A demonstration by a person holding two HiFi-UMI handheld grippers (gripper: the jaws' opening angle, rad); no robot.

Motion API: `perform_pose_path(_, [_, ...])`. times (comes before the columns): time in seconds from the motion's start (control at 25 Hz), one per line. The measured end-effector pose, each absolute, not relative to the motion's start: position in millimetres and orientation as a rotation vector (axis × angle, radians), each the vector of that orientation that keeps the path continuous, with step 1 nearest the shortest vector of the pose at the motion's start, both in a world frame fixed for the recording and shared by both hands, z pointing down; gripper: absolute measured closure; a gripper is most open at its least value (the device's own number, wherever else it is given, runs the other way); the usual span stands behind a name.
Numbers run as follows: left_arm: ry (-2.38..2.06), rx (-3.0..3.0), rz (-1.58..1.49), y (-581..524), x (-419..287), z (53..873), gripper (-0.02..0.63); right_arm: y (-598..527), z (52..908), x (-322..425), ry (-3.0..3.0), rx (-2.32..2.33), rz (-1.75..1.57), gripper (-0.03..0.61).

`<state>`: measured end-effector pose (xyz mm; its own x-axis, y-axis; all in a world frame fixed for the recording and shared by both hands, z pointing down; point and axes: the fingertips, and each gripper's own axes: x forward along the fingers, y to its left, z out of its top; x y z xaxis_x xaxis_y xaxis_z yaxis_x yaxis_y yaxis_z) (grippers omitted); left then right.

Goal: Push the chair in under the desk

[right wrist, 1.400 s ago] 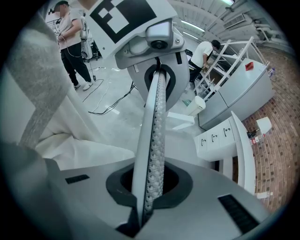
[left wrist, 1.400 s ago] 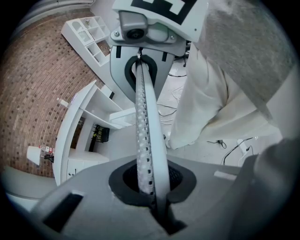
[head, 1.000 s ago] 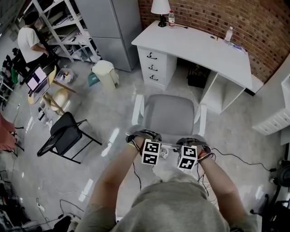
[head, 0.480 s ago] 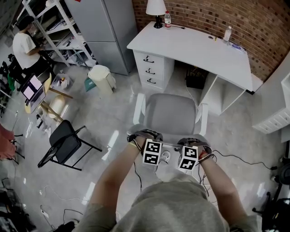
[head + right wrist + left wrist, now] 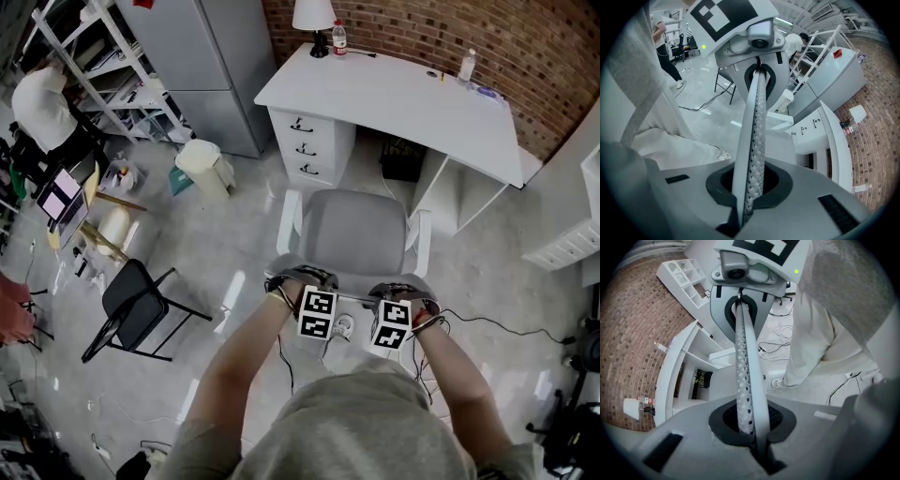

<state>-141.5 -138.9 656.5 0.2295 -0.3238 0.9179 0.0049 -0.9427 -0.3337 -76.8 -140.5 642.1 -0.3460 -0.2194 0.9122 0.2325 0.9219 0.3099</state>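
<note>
The chair [image 5: 354, 230] has a grey seat and white armrests and faces the white desk [image 5: 394, 94], its front edge near the desk's opening. My left gripper [image 5: 317, 298] and right gripper [image 5: 391, 304] stand side by side on the top edge of the backrest. In the left gripper view my jaws [image 5: 757, 446] are shut on the backrest's white rim and mesh [image 5: 745, 362]. In the right gripper view the jaws [image 5: 740, 211] are shut on the same rim [image 5: 757, 131].
A white drawer unit [image 5: 309, 141] forms the desk's left side; a lamp [image 5: 312, 19] and bottles stand on top. A bin [image 5: 202, 159], a black folding chair [image 5: 136, 300], floor cables [image 5: 487, 323] and a person at shelves [image 5: 42, 103] surround the area.
The chair and both grippers on its backrest have moved a little toward the desk; the gap between seat and desk is smaller. The grips are unchanged.
</note>
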Motion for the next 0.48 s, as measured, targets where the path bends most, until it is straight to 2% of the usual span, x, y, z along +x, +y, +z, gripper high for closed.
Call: perform_pose_path(0.48, [0.264, -2.232, -1.763, -169.3, -147.7, 657.3, 0.595, -169.3, 643.1, -82.5, -1.864, 0.017, -0.445, 0.569])
